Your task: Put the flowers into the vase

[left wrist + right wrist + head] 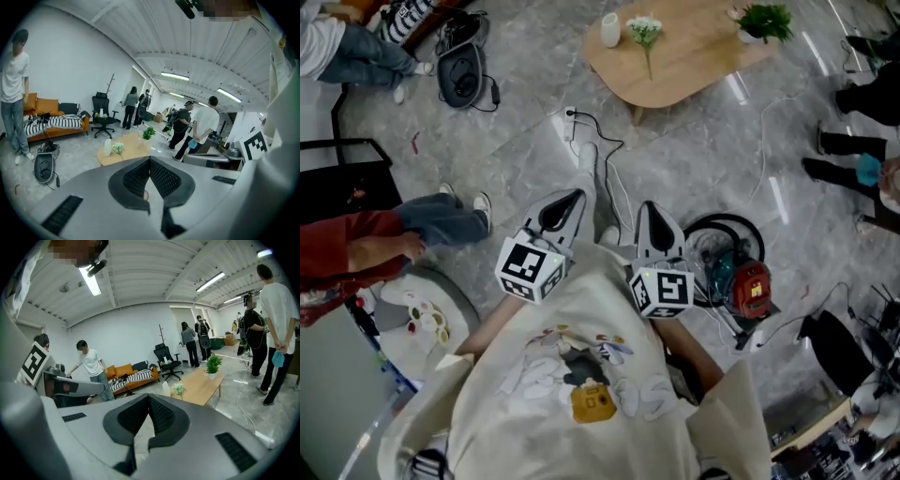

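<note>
A bunch of white flowers on green stems lies on the low wooden table, just right of a small white vase. Both grippers are held close to my body, well short of the table. My left gripper and right gripper point toward it, both shut with nothing between the jaws. In the left gripper view the shut left gripper sits below the distant vase and flowers. In the right gripper view the shut right gripper sits below the vase and flowers.
A potted green plant stands at the table's far right end. A cable runs across the floor between me and the table. A red and teal machine sits at my right, a dark device at upper left. Several people stand around; one sits at my left.
</note>
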Demonstrator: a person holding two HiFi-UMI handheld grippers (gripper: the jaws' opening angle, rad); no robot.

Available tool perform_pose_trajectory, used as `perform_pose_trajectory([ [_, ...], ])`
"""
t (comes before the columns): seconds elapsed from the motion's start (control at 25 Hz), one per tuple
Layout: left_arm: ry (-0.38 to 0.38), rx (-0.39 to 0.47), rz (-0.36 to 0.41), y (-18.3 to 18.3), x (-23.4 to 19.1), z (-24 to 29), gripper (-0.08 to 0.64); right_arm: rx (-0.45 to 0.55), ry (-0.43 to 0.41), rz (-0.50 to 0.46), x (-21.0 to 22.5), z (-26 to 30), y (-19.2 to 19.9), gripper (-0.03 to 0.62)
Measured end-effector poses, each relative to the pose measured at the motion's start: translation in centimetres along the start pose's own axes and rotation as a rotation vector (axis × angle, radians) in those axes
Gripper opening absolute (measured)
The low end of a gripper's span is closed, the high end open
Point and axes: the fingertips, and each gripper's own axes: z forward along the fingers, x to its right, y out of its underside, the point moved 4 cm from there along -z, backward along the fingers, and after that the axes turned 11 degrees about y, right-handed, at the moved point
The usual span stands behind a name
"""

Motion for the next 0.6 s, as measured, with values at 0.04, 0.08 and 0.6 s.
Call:
perform_pose_trajectory([
  [0.04,0.012,-0.009,-0.011,-0.9,-1.3,0.9,0.009,-0.018,0.006,0.005,-0.1,1.7,-0.5,0.006],
  [0.08,0.024,-0.019,-0.017,-2.0,-2.8,1.8,0.009,-0.031,0.011,0.009,-0.2,3.4,-1.1,0.006],
  [0.6,0.104,-0.041,-0.065,-12.2,-19.9,8.3,0.009,-0.031,0.104,0.01,-4.3,20.6,-10.4,0.006],
])
